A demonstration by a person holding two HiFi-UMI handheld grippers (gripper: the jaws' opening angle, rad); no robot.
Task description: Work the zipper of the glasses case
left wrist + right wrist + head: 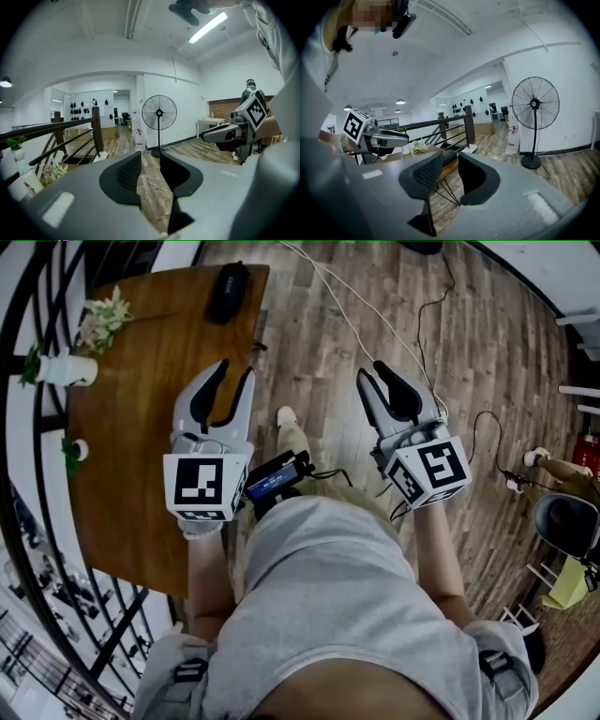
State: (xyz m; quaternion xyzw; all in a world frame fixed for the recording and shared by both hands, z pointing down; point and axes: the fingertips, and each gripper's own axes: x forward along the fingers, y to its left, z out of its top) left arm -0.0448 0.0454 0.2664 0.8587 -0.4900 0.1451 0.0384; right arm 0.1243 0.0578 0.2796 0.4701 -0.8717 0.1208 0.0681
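Observation:
The black glasses case (228,292) lies at the far end of the brown wooden table (141,474), well beyond both grippers. My left gripper (234,371) hovers over the table's right edge, its jaws apart and empty. My right gripper (370,371) is held over the plank floor to the right of the table, also open with nothing in it. In the right gripper view the case (449,157) shows as a dark shape on the tabletop, far off in the gap between the jaws (450,164). The left gripper view shows only floor between its jaws (150,166).
A white pot of pale flowers (103,320) and a white vase (66,368) stand along the table's left side, by a black railing (28,427). White and black cables (375,315) run over the floor. A standing fan (159,112) is ahead, a chair (567,521) at right.

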